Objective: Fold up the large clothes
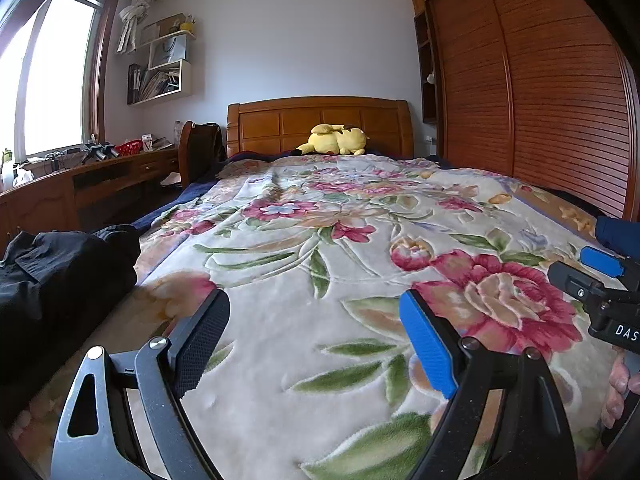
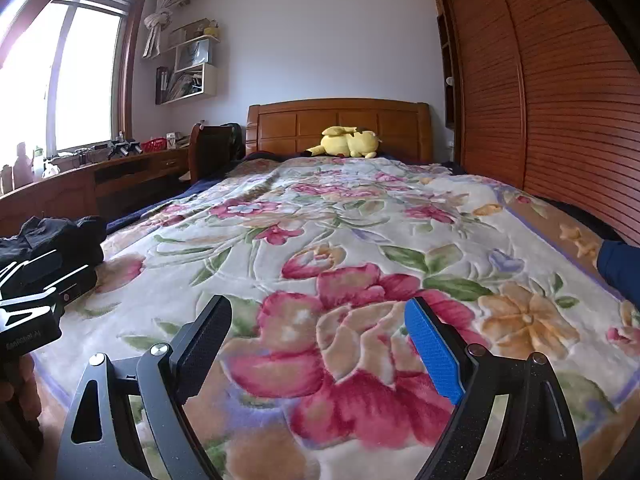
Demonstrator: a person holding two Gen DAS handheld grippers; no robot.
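Note:
A crumpled black garment (image 1: 60, 276) lies at the left edge of the bed, left of my left gripper (image 1: 316, 316); it also shows in the right wrist view (image 2: 52, 236). A dark blue garment (image 1: 618, 232) lies at the bed's right edge, also in the right wrist view (image 2: 620, 268). My left gripper is open and empty, low over the floral blanket (image 1: 320, 216). My right gripper (image 2: 318, 320) is open and empty over the blanket (image 2: 360, 220). Each gripper shows at the edge of the other's view: the right one (image 1: 600, 280), the left one (image 2: 40, 292).
A yellow plush toy (image 1: 336, 140) lies at the wooden headboard (image 1: 320, 120). A wooden desk (image 1: 100, 176) with clutter and a chair (image 1: 200, 152) stand left of the bed. A slatted wardrobe (image 1: 540, 92) runs along the right.

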